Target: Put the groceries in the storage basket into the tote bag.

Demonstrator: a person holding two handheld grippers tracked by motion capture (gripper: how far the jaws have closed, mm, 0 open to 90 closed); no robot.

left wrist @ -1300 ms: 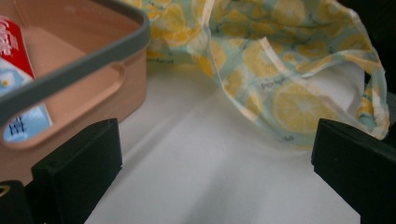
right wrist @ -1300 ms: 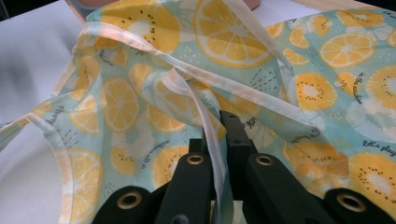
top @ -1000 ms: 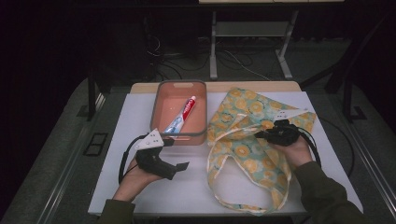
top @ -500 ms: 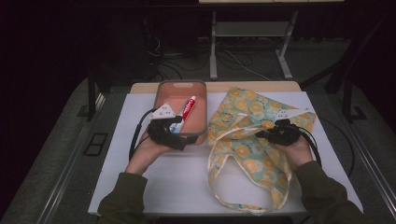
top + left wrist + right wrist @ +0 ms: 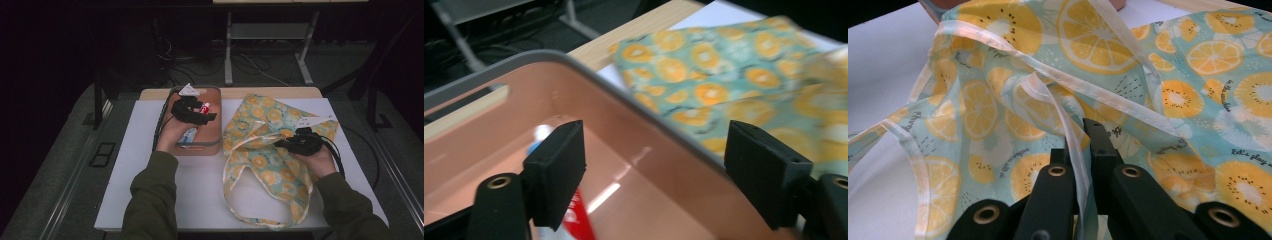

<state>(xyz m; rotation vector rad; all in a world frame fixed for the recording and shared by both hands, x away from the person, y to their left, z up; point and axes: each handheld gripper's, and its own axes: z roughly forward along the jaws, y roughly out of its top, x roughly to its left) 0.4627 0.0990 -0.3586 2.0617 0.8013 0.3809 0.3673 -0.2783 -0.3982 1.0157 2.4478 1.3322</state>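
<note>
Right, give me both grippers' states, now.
Left gripper: open, jaws just been closing, nothing gripped, over the pink tray.
Right gripper: shut on the fruit-print bag strap.

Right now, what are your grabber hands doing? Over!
Left gripper open over the pink bin, jaws just closing, above the toothpaste tube. Right gripper shut on the fruit-print bag. Nothing blocking.

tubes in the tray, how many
2. A red and white tube lies toward the far end of the tray, under the left gripper. A pale blue one lies nearer, beside the hand. More may be hidden beneath the hand.
</note>
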